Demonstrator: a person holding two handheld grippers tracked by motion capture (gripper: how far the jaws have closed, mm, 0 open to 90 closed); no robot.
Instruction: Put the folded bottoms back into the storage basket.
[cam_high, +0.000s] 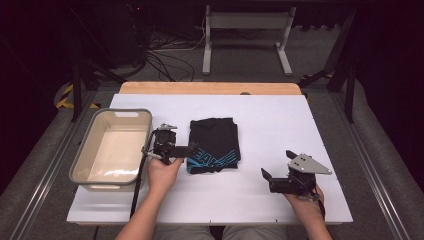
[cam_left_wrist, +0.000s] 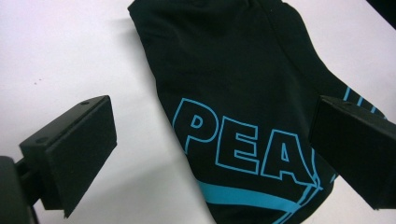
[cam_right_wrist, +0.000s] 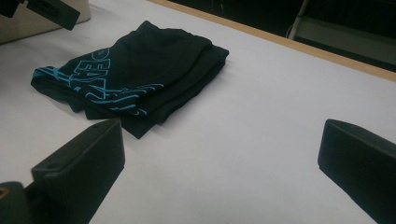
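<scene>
A folded black T-shirt (cam_high: 215, 142) with turquoise lettering lies in the middle of the white table (cam_high: 270, 115). My left gripper (cam_high: 192, 148) hovers at the shirt's near left corner, open, its jaws spread over the printed letters (cam_left_wrist: 224, 144) with nothing between them. My right gripper (cam_high: 277, 167) sits open near the front right, well apart from the shirt (cam_right_wrist: 135, 79), jaws wide over bare table. In the right gripper view the other gripper's jaw tip (cam_right_wrist: 53, 11) shows at the top left above the shirt.
A beige plastic bin (cam_high: 112, 145) stands on the table's left side, close beside my left hand. A wooden strip (cam_high: 210, 88) runs along the table's far edge. Beyond it are cables and a metal frame (cam_high: 247, 30) on the floor.
</scene>
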